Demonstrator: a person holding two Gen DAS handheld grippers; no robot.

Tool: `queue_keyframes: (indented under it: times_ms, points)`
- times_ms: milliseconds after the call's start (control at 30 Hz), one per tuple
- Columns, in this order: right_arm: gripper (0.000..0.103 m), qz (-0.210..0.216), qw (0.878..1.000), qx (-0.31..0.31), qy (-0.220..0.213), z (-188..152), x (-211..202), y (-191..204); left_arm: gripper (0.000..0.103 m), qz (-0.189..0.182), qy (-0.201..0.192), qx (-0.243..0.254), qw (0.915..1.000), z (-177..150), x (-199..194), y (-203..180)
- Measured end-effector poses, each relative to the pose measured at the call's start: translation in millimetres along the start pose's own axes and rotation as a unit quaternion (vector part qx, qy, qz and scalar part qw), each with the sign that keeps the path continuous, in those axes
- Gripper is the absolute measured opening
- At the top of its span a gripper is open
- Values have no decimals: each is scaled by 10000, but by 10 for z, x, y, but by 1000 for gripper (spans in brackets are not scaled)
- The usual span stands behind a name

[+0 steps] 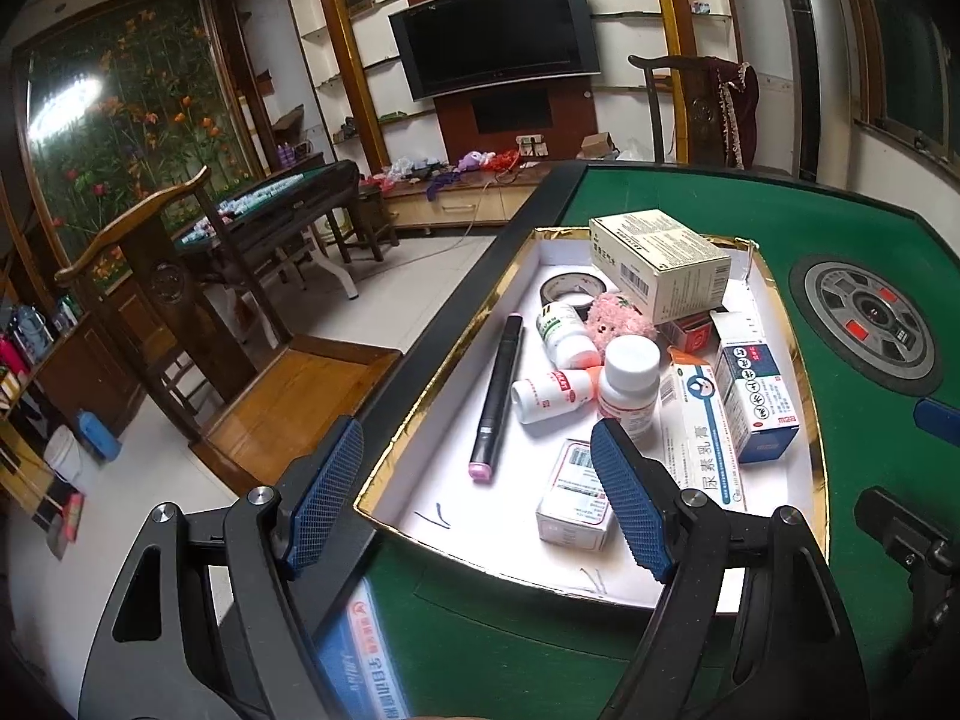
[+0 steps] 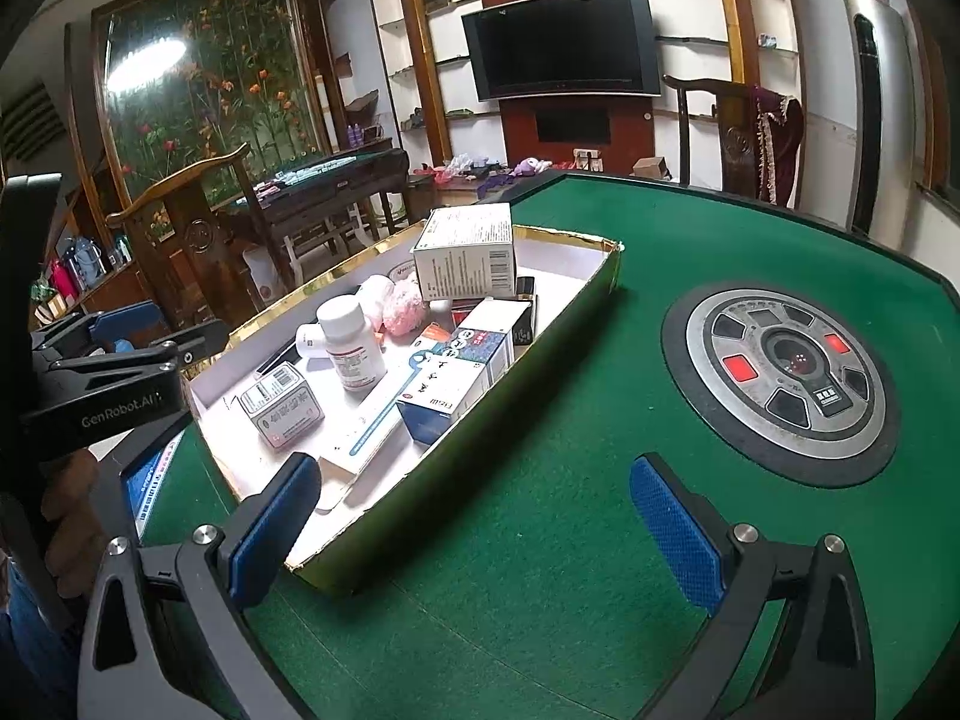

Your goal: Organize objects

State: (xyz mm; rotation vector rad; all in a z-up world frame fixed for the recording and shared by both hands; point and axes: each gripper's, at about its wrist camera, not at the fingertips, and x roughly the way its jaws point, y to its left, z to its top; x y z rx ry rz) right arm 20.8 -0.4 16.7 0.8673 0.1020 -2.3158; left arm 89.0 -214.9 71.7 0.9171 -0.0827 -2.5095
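Both grippers released, nothing btwn my fingers: left gripper (image 1: 477, 495) over gold-rimmed tray (image 1: 819, 420) w/ pill bottles (image 1: 627, 387), med boxes, black marker (image 1: 497, 399); right gripper (image 2: 474, 531) above green table (image 2: 690, 252).

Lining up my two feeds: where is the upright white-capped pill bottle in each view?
Left wrist: white-capped pill bottle stands mid-tray, just beyond the right fingertip.
Right wrist: same bottle, left of centre, in the tray.
Shared landmark: large white carton at the tray's far end.
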Motion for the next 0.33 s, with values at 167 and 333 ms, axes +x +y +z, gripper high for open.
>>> queue_keyframes:
  times_ms: [167,333]
  points:
    - [103,-4,10000,-14,25,-5,10,5,80,23,27,-38,10000,-3,5,37]
    - [103,-14,10000,-22,14,-6,11,6,80,-33,145,-137,9998,-17,57,90]
